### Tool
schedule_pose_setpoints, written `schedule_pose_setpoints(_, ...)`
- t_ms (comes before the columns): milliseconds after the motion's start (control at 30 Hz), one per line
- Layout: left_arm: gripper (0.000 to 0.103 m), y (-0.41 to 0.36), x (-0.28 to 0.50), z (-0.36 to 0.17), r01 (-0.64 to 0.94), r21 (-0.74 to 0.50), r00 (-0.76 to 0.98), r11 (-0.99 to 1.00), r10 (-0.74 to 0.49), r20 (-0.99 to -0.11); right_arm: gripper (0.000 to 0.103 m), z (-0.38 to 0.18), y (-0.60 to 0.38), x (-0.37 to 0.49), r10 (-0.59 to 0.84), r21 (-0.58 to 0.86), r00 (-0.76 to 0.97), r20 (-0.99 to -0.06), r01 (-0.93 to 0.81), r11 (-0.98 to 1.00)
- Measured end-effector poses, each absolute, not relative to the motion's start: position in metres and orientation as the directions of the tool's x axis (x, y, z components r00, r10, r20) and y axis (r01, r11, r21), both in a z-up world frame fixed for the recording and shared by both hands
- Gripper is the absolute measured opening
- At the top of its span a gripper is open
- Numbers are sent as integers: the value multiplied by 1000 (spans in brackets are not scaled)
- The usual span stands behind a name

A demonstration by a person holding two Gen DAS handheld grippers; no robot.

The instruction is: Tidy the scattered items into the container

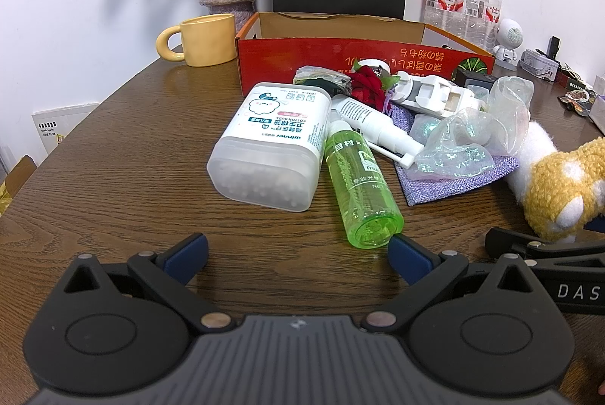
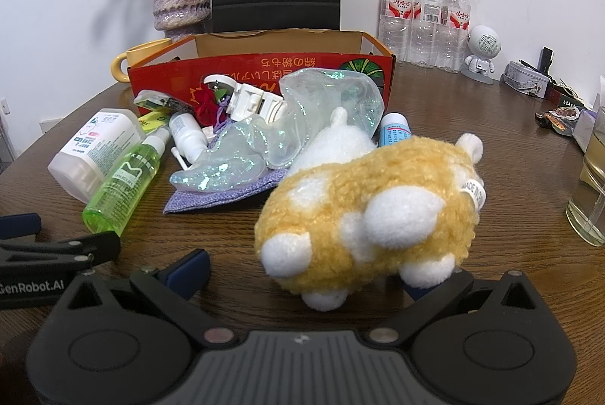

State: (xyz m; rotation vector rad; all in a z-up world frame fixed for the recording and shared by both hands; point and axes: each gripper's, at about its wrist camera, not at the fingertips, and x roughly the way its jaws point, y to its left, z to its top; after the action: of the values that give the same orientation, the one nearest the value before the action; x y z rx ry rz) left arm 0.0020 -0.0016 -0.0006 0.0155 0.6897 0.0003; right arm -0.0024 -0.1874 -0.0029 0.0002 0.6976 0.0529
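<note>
1. The left claw [image 1: 298, 253] is spread wide and empty, low over the dark wood-grain worktop [image 1: 113, 159]. The translucent green plastic spray bottle [image 1: 357, 185] lies flat just ahead of it, its round base all but touching the claw's right blue pad [image 1: 410, 259].
2. The bottle's long axis runs away from the claw, base nearest and white nozzle pointing toward the open red cardboard box [image 1: 363, 59] at the far side. It sits right of the claw's centre line, so I judge a small rightward shift is needed before the fingers can straddle it.
3. The right claw [image 2: 302, 272] is also spread and holding nothing. The fluffy yellow-and-white plush toy [image 2: 374, 212] lies on the worktop directly between and just beyond its fingers, rump and feet toward the camera, body angled away to the left.
4. Each claw is nearer its own item, and the box stands well beyond both, behind the clutter.
</note>
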Motion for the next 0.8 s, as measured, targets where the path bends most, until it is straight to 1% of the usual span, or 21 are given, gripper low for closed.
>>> schedule_pose_setpoints(367, 103, -3, 3, -1, 5, 14, 771, 1000, 5, -636, 103, -3, -188, -2, 49, 18, 765, -642, -49, 999)
schedule_pose_setpoints(567, 103, -5, 4, -2, 10, 13, 773, 1000, 1, -635, 103, -3, -195, -15, 112, 13, 760, -640, -136, 991)
schedule_pose_setpoints(633, 103, -5, -1, 0, 43, -7, 783, 999, -38, -621, 103, -1, -201, -21, 120, -2, 759, -640, -158, 987)
schedule_pose_setpoints(700, 103, -2, -8, 4, 83, -59, 801, 995, -102, -590, 103, 4, -208, -28, 96, -19, 765, -636, -140, 990)
schedule_pose_setpoints(800, 103, 0, -9, 10, 176, -156, 801, 972, -234, -551, 103, 20, -221, -46, 124, 16, 810, -574, -141, 990)
